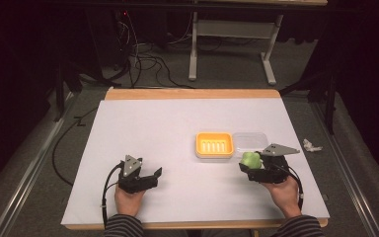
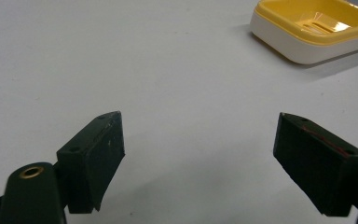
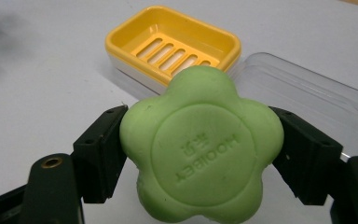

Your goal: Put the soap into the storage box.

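At near right of the bench (image 1: 143, 118), green flower-shaped soap (image 3: 200, 149) is clamped in the right gripper (image 3: 200, 154) | yellow soap dish (image 3: 172, 44) just beyond, clear lid (image 3: 307, 100) beside it | step judged: carrying; next: lowering into dish | left gripper (image 2: 198, 154) spread apart, unladen, near left.

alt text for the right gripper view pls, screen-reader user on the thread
A green flower-shaped soap is clamped between the right gripper's two black jaws, close to the camera. Behind it on the white table sits a yellow slotted soap dish, with a clear plastic lid lying beside the dish.
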Motion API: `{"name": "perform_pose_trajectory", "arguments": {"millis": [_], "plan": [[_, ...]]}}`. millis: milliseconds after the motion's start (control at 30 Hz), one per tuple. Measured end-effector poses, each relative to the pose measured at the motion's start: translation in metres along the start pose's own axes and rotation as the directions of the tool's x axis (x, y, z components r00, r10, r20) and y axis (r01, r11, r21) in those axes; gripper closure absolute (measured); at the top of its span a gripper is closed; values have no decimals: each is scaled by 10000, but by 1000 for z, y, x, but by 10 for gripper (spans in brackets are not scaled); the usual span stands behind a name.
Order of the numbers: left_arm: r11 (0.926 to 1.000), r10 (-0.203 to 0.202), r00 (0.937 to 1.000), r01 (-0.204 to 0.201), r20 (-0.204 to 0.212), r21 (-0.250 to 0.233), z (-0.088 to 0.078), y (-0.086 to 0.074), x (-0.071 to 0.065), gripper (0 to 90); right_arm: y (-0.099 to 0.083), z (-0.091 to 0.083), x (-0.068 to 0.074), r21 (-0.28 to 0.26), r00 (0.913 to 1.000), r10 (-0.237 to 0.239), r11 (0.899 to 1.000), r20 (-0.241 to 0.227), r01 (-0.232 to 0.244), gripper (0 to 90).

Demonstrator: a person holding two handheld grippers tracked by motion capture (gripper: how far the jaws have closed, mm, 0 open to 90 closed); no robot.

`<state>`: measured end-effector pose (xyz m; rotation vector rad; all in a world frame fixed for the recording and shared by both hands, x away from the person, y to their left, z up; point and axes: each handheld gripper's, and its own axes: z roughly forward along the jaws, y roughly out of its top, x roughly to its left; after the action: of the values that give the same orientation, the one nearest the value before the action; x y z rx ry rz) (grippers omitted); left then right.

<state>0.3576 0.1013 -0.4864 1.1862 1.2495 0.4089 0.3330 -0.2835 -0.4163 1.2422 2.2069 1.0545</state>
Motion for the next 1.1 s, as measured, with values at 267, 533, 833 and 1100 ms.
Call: {"name": "perform_pose_trajectory", "arguments": {"millis": [267,533,833,1100], "plan": [[10000,46,10000,-46,-13,-7,0,0,0,167,7,-2,-3,27,9999,-89,10000,93,89,256],[10000,8,10000,-8,1,-64,-1,0,0,168,18,-7,-5,-167,9999,-107,9998,125,109,256],[10000,-35,10000,35,22,16,0,0,0,168,32,-3,-6,-144,9997,-248,9996,-72,247,256],[10000,-21,10000,20,38,45,0,0,1,168,43,7,-7,-113,9995,-97,9999,-295,94,256]]}}
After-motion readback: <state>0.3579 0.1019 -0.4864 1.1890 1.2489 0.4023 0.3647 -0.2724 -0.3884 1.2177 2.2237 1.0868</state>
